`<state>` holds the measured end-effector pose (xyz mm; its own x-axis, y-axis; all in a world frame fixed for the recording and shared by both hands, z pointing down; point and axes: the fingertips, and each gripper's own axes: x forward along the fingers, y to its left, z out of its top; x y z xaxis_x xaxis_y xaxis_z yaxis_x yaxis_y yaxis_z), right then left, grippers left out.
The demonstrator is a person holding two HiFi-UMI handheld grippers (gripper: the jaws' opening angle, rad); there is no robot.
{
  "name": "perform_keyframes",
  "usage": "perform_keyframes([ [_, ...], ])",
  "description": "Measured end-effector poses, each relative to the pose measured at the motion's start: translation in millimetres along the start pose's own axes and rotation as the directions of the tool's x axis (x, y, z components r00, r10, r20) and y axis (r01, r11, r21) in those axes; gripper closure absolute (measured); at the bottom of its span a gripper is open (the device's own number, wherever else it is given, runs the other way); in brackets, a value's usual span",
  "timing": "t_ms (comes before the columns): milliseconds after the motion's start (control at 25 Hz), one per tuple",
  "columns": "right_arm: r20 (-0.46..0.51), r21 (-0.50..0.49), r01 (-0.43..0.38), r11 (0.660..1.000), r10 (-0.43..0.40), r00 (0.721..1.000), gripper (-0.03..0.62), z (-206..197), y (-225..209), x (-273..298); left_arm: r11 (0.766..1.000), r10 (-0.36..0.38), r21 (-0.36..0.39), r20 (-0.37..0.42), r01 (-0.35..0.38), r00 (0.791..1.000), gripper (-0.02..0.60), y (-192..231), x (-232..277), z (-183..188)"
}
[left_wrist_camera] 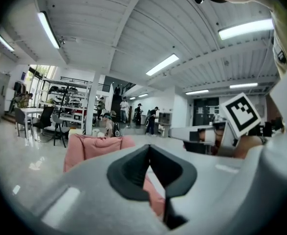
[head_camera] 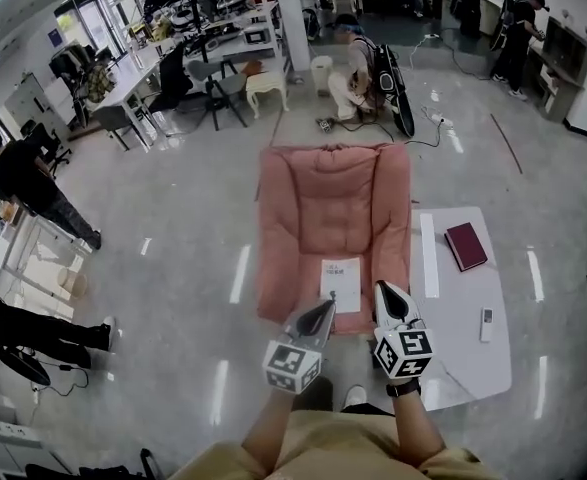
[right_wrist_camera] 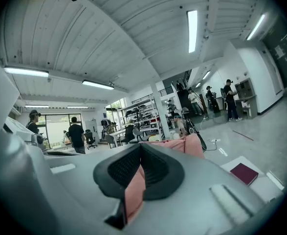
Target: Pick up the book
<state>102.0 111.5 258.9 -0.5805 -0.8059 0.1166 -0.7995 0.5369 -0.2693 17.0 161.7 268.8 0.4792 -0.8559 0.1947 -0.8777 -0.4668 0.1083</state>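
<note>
Tools are closed and empty, both left tool (head_camera: 327, 305) and right tool (head_camera: 384, 289). Maroon book (head_camera: 465, 245) lies flat on the tabletop (head_camera: 473, 323) beside the pink armchair (head_camera: 323, 203). It appears stiff-covered and light, best taken at one edge.

You stand in a big open-plan lab or workshop hall. A polished grey floor (head_camera: 183, 298) runs wall to wall, with long white desks (head_camera: 138, 83) heaped with equipment, black swivel chairs (head_camera: 173, 76) and tall metal racks (left_wrist_camera: 67, 99). Strip lights (right_wrist_camera: 192, 31) line the ribbed white ceiling, loose black cables (head_camera: 428, 133) trail across the floor, and a person in black (head_camera: 518, 38) works at a wall counter.
</note>
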Motion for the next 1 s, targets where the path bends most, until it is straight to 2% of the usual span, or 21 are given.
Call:
perform_keyframes([
  [280,-0.118,-0.002,0.001,1.000,-0.002,0.993,0.586,-48.1,-30.8,74.7,0.998,-0.010,-0.059,-0.061,0.006,0.998,0.580,63.1,73.4,-36.7],
  [560,-0.265,0.005,0.046,0.999,-0.043,0.963,0.579,-94.9,-64.0,150.2,0.992,-0.030,-0.122,-0.163,0.010,0.986,0.580,138.5,140.0,-74.7],
  [840,-0.420,0.027,0.103,0.994,-0.082,0.904,0.570,-169.9,-91.0,195.6,0.980,-0.080,-0.197,-0.309,0.019,0.948,0.580,180.9,179.4,-149.5],
  [1000,-0.519,0.057,0.132,0.990,-0.084,0.850,0.550,-232.2,-106.9,207.3,0.963,-0.118,-0.269,-0.396,0.007,0.911,0.580,192.2,187.4,-210.7],
])
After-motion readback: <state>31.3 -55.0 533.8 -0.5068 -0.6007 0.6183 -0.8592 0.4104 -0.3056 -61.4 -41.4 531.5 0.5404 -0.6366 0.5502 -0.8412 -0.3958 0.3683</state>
